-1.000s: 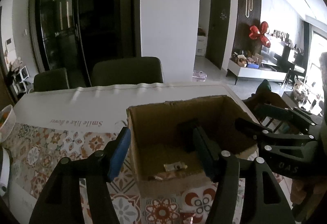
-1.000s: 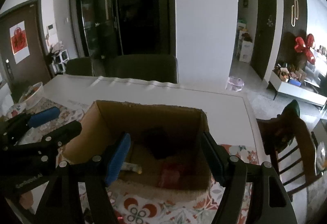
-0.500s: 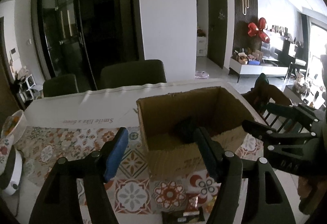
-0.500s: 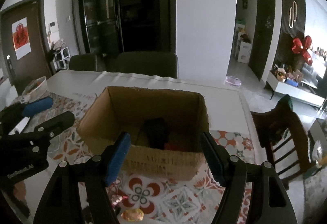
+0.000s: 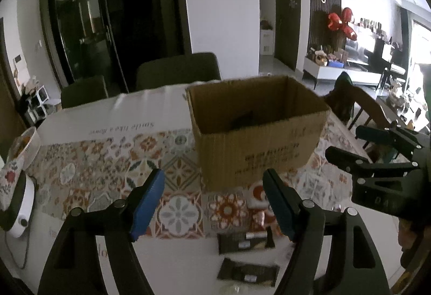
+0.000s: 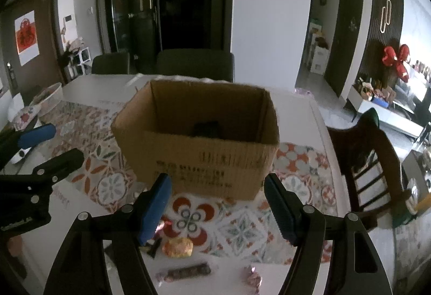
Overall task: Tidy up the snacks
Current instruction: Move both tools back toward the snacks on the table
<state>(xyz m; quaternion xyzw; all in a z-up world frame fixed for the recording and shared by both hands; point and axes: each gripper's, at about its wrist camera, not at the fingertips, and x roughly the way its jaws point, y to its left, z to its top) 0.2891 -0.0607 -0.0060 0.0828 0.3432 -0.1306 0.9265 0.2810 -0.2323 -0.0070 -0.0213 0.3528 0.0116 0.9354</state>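
tongs [image 5: 214, 203] pulled back from box [image 5: 258, 133], snacks [image 6: 178, 246] revealed

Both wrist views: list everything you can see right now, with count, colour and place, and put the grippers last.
Open brown cardboard box: one, on the patterned runner, something dark inside.
Floral patterned table runner: one, red, grey and cream, across the white table.
Dark flat snack packets: two, black-brown, on the near table edge in front of the box.
Round yellow-orange wrapped snack: one, near edge of the runner.
Long brown-red snack stick: one, beside the yellow snack, nearer the camera.
Small pink wrapped candy: one, near table edge.
Dark upholstered chairs: two, far side of the table.
Brown wooden chair: one, right of the table.
Left gripper: open, blue pads, holding nothing.
Right gripper: open, blue pads, holding nothing.
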